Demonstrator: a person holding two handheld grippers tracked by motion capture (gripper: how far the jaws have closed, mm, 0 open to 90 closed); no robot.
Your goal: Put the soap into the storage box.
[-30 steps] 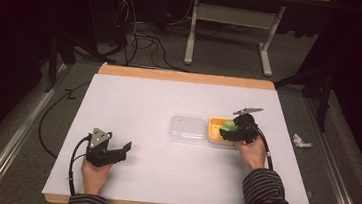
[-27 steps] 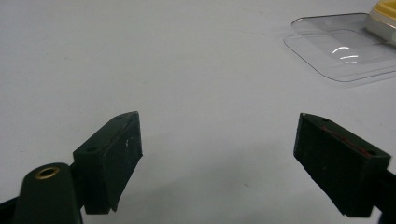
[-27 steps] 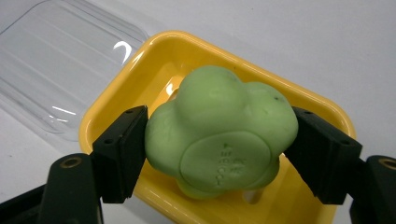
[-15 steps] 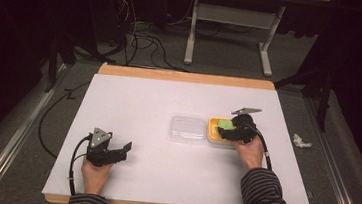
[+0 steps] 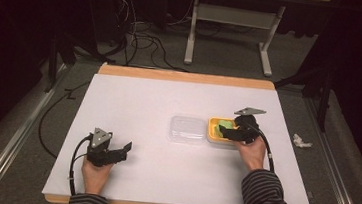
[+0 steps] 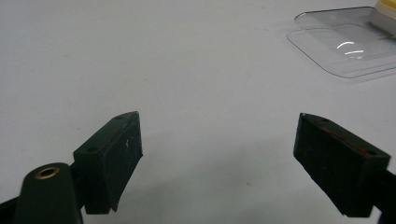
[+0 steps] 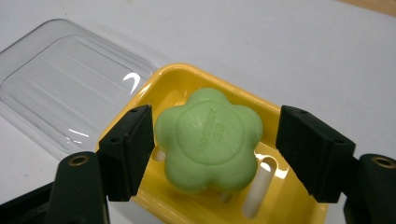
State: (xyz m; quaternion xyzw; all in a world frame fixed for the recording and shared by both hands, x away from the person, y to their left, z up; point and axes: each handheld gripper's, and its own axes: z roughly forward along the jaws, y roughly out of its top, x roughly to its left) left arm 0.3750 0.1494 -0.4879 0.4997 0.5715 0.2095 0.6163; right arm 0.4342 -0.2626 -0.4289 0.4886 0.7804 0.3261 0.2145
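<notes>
Since the earlier frame, the right gripper (image 7: 212,149) has been narrowing its jaws around the green flower-shaped soap (image 7: 208,145); both hands are staying put. White table (image 5: 138,108) is carrying everything. Clear lid (image 5: 187,128) is lying flat, just beside the yellow soap dish (image 7: 187,84). Soap is sitting in that dish, between the right jaws: the one on the left of the right gripper view is touching or nearly touching it, the other showing a gap, not yet clamped. Left gripper (image 6: 217,158) is resting wide apart, holding nothing.
</notes>
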